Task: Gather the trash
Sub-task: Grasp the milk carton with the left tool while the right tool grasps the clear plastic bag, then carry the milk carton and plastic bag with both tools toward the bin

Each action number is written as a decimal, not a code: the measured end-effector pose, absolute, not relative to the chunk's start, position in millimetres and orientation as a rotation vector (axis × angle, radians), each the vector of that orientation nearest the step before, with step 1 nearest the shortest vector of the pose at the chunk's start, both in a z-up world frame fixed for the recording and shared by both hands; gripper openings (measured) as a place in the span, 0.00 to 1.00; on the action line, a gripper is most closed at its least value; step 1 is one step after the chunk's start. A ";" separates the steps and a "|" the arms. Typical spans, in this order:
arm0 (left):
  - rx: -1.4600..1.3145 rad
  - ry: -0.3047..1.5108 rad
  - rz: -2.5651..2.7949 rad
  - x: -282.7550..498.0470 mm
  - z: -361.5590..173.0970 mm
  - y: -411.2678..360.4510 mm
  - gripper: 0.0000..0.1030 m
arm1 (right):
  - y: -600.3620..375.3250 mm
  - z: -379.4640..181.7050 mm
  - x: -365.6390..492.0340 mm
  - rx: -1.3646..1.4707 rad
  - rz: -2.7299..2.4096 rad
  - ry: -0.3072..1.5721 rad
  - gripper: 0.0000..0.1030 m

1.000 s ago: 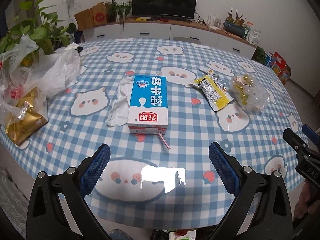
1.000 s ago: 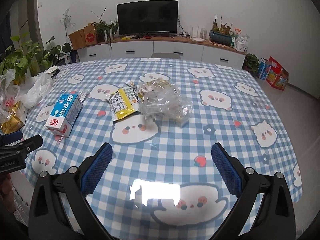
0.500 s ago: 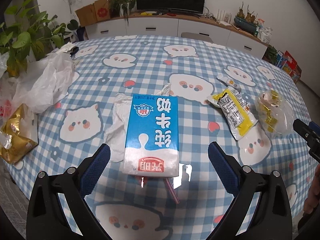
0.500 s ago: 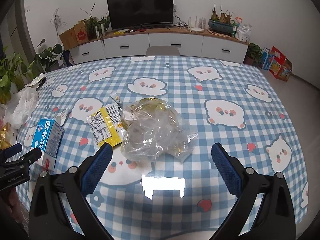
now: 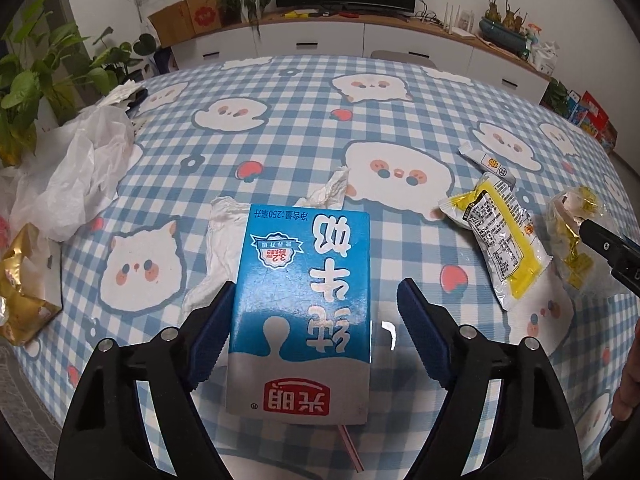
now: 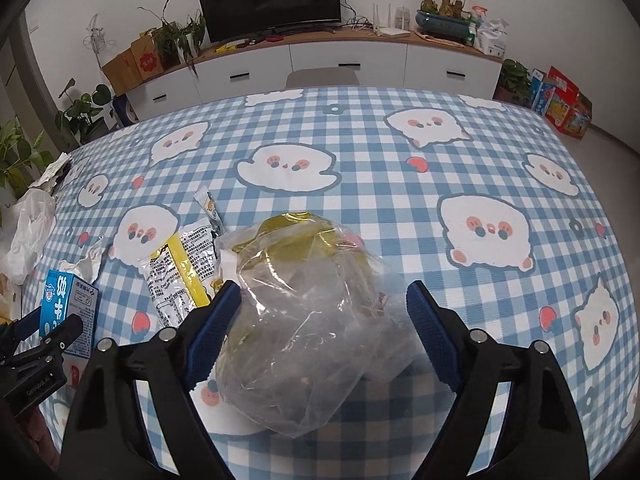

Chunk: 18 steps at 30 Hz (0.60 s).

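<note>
Room: white wall, dark television (image 6: 269,2) on a long white sideboard, potted plants at the left.
Table (image 5: 304,128): covered by a blue-and-white checked cloth printed with white cartoon faces.
Left gripper (image 5: 314,322): jaws closing, tilted down over the table; the left pad sits at the carton's edge, the right pad stands clear of it, so nothing is clamped yet.
Milk carton (image 5: 304,308): blue and white, lying flat between the left gripper's fingers, a pink straw poking out at its near end.
Tissue (image 5: 224,248): crumpled white, just beyond the left pad, partly under the carton.
Yellow wrapper (image 5: 500,244): flat on the cloth, to the right of the left gripper, between the two grippers.
Small sachet (image 5: 486,162): beyond the yellow wrapper.
Right gripper (image 6: 324,334): jaws closing, the left pad at the bag's side, the right pad apart from it.
Clear bag (image 6: 308,312): crumpled, with yellow scraps inside, lying between the right gripper's fingers.
White plastic bag (image 5: 80,176): far left of the left gripper, by the table edge.
Gold foil packet (image 5: 20,292): left of the left gripper, near the table's edge.
</note>
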<state>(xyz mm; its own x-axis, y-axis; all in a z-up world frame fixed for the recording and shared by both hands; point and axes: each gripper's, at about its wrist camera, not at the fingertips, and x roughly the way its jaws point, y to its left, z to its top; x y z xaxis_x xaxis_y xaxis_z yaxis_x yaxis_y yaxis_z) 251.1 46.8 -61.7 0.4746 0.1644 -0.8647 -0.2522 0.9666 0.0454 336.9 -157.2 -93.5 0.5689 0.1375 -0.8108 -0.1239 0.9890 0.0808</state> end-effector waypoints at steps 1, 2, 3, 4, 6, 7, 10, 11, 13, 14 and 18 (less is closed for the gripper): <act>-0.093 1.047 0.259 251.2 -62.5 47.2 0.70 | -155.8 -93.7 336.7 0.017 0.158 0.954 0.69; -0.092 1.045 0.262 251.1 -62.9 47.5 0.67 | -154.7 -94.0 336.5 0.014 0.159 0.955 0.68; -0.086 1.043 0.264 250.9 -62.9 46.8 0.66 | -153.6 -94.4 336.2 0.010 0.163 0.956 0.65; -0.079 1.044 0.265 251.0 -63.1 45.7 0.63 | -152.7 -95.3 335.8 0.010 0.167 0.958 0.63; -0.068 1.044 0.266 250.3 -64.4 44.2 0.61 | -153.7 -97.7 335.5 0.022 0.173 0.963 0.60; -0.066 1.041 0.268 249.8 -64.5 44.0 0.61 | -154.7 -98.8 335.6 0.031 0.174 0.966 0.59; -0.075 1.040 0.268 248.7 -64.1 45.0 0.60 | -157.8 -101.2 334.7 0.038 0.174 0.972 0.49; -0.083 1.038 0.269 248.1 -63.7 45.7 0.60 | -158.8 -101.7 334.1 0.040 0.172 0.969 0.48; -0.094 1.035 0.270 247.1 -63.0 46.5 0.60 | -159.9 -102.3 332.6 0.037 0.171 0.964 0.44; -0.091 1.033 0.270 247.0 -63.0 46.5 0.60 | -159.8 -101.8 331.4 0.033 0.171 0.960 0.43; -0.095 1.020 0.270 243.6 -58.3 47.6 0.60 | -161.0 -96.8 326.7 0.034 0.165 0.943 0.39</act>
